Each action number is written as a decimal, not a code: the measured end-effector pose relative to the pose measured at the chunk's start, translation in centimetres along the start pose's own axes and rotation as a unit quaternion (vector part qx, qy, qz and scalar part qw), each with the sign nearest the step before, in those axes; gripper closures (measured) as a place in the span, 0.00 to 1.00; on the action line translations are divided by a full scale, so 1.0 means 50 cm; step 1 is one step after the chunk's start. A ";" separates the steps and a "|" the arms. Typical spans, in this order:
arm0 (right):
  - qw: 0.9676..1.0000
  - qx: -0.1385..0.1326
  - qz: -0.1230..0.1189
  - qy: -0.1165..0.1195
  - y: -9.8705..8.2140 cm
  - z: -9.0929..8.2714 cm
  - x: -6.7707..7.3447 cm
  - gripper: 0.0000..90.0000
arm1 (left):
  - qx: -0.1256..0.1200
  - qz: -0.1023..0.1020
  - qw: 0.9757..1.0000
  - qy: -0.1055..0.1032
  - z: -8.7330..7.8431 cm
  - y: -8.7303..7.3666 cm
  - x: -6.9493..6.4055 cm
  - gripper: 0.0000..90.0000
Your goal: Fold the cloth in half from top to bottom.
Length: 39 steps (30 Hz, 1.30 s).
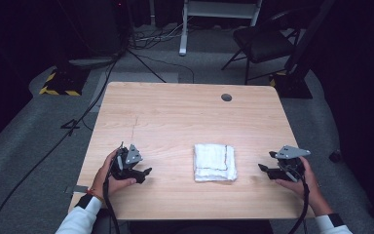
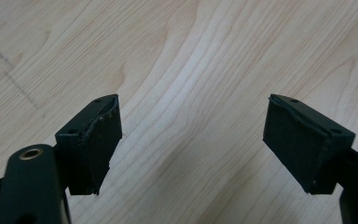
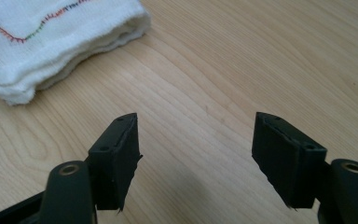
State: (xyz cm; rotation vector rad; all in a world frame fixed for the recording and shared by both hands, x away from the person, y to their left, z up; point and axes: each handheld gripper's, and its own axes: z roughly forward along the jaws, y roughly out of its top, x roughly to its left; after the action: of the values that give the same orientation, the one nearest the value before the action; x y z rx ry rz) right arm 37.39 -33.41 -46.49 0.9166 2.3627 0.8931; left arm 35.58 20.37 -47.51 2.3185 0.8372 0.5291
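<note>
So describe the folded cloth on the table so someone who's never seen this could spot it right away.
Look at the light wooden table, then at its near half, between the two hand-held tongs. The folded white cloth lies flat there, nearer the right tongs. It is the only soft white thing on the wood, with a line of multicoloured stitching across its top.

You have nothing to read here: no words, labels, brand marks or numbers show on any surface. The folded white cloth (image 1: 215, 162) on the table (image 1: 185, 112) carries only coloured stitching, not lettering.
</note>
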 end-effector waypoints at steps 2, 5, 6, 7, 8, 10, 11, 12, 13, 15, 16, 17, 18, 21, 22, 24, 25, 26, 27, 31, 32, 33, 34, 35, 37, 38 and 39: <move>1.000 0.002 0.001 -0.006 -0.009 -0.004 -0.004 0.36 | 0.008 0.000 1.000 0.013 -0.002 -0.007 0.002 0.22; 1.000 0.003 0.012 -0.010 -0.024 -0.011 -0.013 0.36 | 0.018 -0.004 1.000 0.020 -0.004 -0.019 0.006 0.22; 1.000 0.002 0.016 -0.012 -0.032 -0.013 -0.017 0.35 | 0.018 -0.005 1.000 0.019 -0.004 -0.022 0.007 0.22; 1.000 0.003 0.021 -0.013 -0.037 -0.014 -0.021 0.35 | 0.019 -0.007 1.000 0.017 -0.005 -0.025 0.007 0.22; 1.000 0.003 0.023 -0.013 -0.042 -0.016 -0.023 0.35 | 0.022 -0.007 1.000 0.018 -0.006 -0.028 0.008 0.22; 0.999 0.002 0.030 -0.013 -0.056 -0.019 -0.031 0.35 | 0.024 -0.008 0.999 0.020 -0.007 -0.036 0.010 0.22; 0.999 0.001 0.035 -0.013 -0.062 -0.020 -0.035 0.34 | 0.023 -0.012 1.000 0.016 -0.008 -0.041 0.012 0.22; 0.999 0.002 0.038 -0.016 -0.069 -0.022 -0.039 0.34 | 0.022 -0.016 1.000 0.011 -0.009 -0.045 0.015 0.22; 0.999 0.002 0.043 -0.017 -0.076 -0.024 -0.042 0.34 | 0.022 -0.022 1.000 0.005 -0.010 -0.050 0.019 0.22; 0.998 0.003 0.055 -0.019 -0.091 -0.027 -0.050 0.34 | 0.016 -0.034 0.999 -0.008 -0.013 -0.060 0.025 0.22; 0.998 0.004 0.062 -0.022 -0.099 -0.029 -0.055 0.34 | 0.014 -0.036 0.999 -0.012 -0.014 -0.063 0.027 0.22; 0.997 0.004 0.068 -0.022 -0.104 -0.031 -0.057 0.33 | 0.009 -0.039 0.999 -0.019 -0.015 -0.068 0.030 0.22; 0.997 0.004 0.076 -0.023 -0.111 -0.032 -0.061 0.33 | 0.007 -0.044 0.999 -0.024 -0.016 -0.072 0.033 0.22; 0.995 0.001 0.101 -0.024 -0.129 -0.036 -0.072 0.32 | 0.013 -0.051 0.998 -0.027 -0.016 -0.084 0.041 0.22; 0.994 -0.001 0.108 -0.025 -0.134 -0.037 -0.075 0.31 | 0.015 -0.054 0.998 -0.028 -0.016 -0.087 0.042 0.22; 0.993 0.000 0.118 -0.029 -0.142 -0.037 -0.079 0.30 | 0.015 -0.060 0.998 -0.031 -0.016 -0.093 0.045 0.22; 0.992 0.001 0.120 -0.034 -0.145 -0.036 -0.079 0.30 | 0.013 -0.063 0.997 -0.035 -0.016 -0.095 0.046 0.21; 0.992 0.005 0.121 -0.037 -0.147 -0.035 -0.079 0.29 | 0.012 -0.067 0.997 -0.037 -0.017 -0.098 0.047 0.21; 0.992 0.004 0.124 -0.037 -0.149 -0.034 -0.079 0.28 | 0.011 -0.071 0.997 -0.041 -0.017 -0.101 0.049 0.21; 0.991 -0.006 0.131 -0.041 -0.151 -0.029 -0.078 0.25 | -0.010 -0.081 0.996 -0.041 -0.020 -0.118 0.055 0.21; 0.990 -0.009 0.135 -0.038 -0.152 -0.028 -0.078 0.25 | -0.017 -0.089 0.995 -0.043 -0.020 -0.121 0.054 0.21; 0.990 -0.008 0.137 -0.039 -0.153 -0.028 -0.078 0.23 | -0.017 -0.090 0.995 -0.039 -0.020 -0.121 0.054 0.21; 0.989 -0.009 0.140 -0.040 -0.153 -0.027 -0.078 0.23 | -0.015 -0.087 0.995 -0.037 -0.020 -0.121 0.053 0.21; 0.989 -0.009 0.143 -0.040 -0.154 -0.027 -0.079 0.22 | -0.014 -0.085 0.996 -0.038 -0.019 -0.120 0.052 0.21; 0.988 -0.007 0.149 -0.039 -0.154 -0.026 -0.081 0.21 | -0.014 -0.085 0.996 -0.038 -0.019 -0.120 0.052 0.21; 0.988 -0.007 0.148 -0.039 -0.154 -0.026 -0.081 0.21 | -0.014 -0.085 0.996 -0.038 -0.019 -0.120 0.052 0.21; 0.988 -0.007 0.149 -0.039 -0.154 -0.026 -0.081 0.21 | -0.014 -0.086 0.995 -0.038 -0.020 -0.120 0.052 0.21</move>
State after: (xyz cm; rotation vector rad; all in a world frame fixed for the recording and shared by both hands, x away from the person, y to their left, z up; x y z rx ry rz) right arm 36.09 -41.21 -50.33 1.2979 2.1853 0.9622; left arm 34.32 26.23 -50.37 2.2018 0.9753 0.3735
